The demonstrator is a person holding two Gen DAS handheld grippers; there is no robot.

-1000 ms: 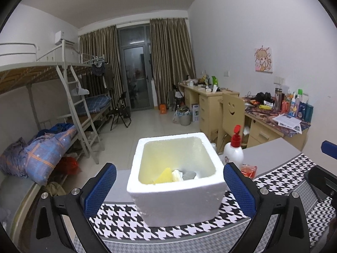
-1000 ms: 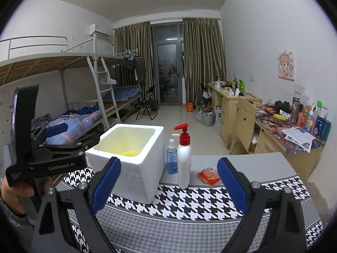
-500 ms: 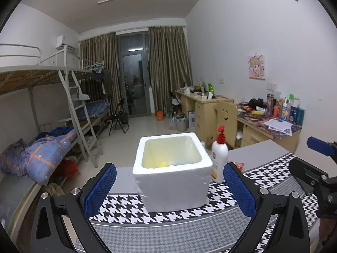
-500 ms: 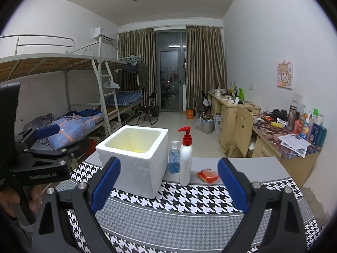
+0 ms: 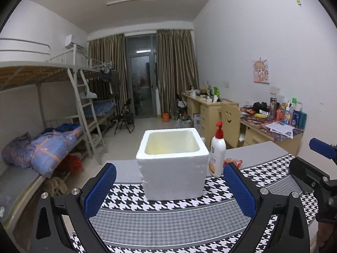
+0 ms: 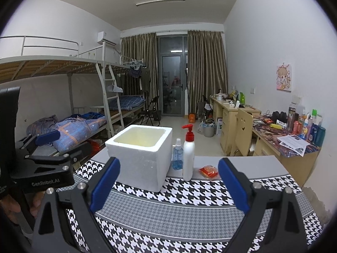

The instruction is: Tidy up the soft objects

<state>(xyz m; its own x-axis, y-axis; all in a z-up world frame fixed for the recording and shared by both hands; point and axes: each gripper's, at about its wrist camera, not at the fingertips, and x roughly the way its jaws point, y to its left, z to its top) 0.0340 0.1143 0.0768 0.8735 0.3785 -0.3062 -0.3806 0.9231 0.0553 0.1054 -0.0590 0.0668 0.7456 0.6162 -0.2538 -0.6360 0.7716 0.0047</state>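
A white foam box (image 5: 172, 164) stands on the houndstooth-covered table (image 5: 168, 227); it also shows in the right wrist view (image 6: 141, 158). Its inside is yellowish and its contents are hidden from here. My left gripper (image 5: 168, 191) is open and empty, held back from the box's near side. My right gripper (image 6: 167, 187) is open and empty, to the right of the box and short of it. A small red-orange packet (image 6: 208, 171) lies on the table right of the box; it also shows in the left wrist view (image 5: 233, 162).
A white pump bottle with a red top (image 6: 189, 154) and a small blue spray bottle (image 6: 177, 156) stand right of the box. Bunk beds (image 6: 63, 97) line the left wall, cluttered desks (image 6: 290, 135) the right. The table's right edge nears the wall.
Both grippers have drawn back from the box and the views have levelled, so the items inside the box no longer show. Both stayed open.
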